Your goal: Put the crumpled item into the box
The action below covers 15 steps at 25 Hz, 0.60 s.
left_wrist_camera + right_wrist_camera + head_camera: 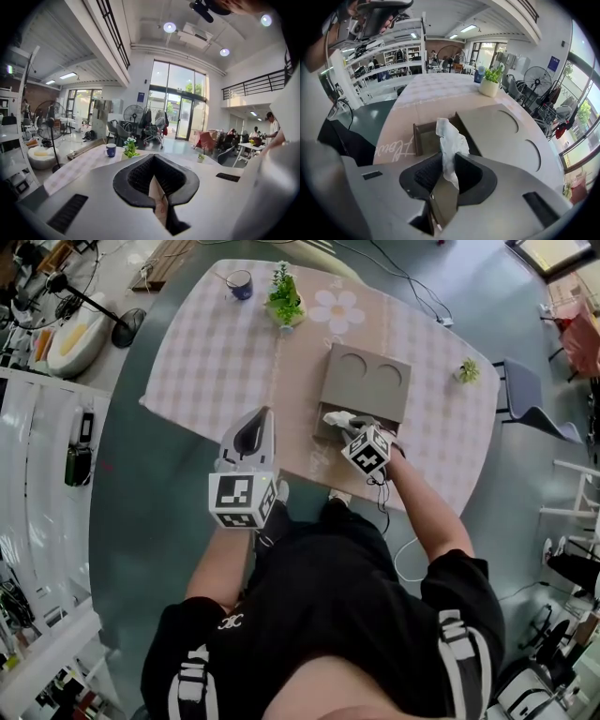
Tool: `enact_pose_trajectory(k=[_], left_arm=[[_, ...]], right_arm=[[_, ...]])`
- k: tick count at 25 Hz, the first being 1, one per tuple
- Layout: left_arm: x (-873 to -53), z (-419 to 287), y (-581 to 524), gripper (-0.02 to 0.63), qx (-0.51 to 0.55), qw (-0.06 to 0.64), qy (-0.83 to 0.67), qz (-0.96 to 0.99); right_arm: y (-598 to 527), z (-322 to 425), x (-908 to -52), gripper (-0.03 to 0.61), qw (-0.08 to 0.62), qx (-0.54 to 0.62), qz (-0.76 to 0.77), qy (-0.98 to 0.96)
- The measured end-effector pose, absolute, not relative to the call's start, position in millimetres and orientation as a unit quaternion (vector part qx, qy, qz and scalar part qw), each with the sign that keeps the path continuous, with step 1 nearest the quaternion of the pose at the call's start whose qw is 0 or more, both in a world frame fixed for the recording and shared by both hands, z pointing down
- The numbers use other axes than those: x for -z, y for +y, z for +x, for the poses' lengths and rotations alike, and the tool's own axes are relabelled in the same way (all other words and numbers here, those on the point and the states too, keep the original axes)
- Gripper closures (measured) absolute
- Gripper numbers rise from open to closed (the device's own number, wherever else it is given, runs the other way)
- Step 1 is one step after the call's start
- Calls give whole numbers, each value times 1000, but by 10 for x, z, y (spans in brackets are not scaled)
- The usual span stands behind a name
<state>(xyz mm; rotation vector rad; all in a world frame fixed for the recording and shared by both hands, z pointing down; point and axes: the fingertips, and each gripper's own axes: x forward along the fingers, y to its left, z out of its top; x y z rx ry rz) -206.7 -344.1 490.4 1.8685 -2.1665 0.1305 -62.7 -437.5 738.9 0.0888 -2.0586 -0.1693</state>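
Observation:
A grey box [366, 381] with two round recesses in its lid stands on the table, and its near compartment [425, 139] is open. My right gripper [345, 420] hovers at that near open end, shut on a white crumpled item [335, 416]. In the right gripper view the crumpled item [450, 140] sticks up from between the pads, just above the open compartment. My left gripper [262, 418] is to the left of the box, over the table's near edge. Its jaws meet at the tip with nothing between them [153, 157].
The table [216, 352] has a checked cloth. A potted plant [284, 301], a blue mug [239, 284] and a flower-shaped mat [337, 307] sit at its far side. A small plant [468, 370] is at the right edge, and a chair [525, 395] stands beyond it.

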Motion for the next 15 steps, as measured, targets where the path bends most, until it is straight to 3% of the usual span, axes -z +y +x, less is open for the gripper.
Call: enact_pose_trajectory(k=[7,15], left_arm=[[-4930,-2152,-3431,611,-48,137,-752,643],[-4859,-2135,-3451,611,-47,127,-744,654]], right_arm=[[-4373,-643,-7596,485,544,83,32,-834],[-4335,-656,-7480,454,535,61,41,-842]])
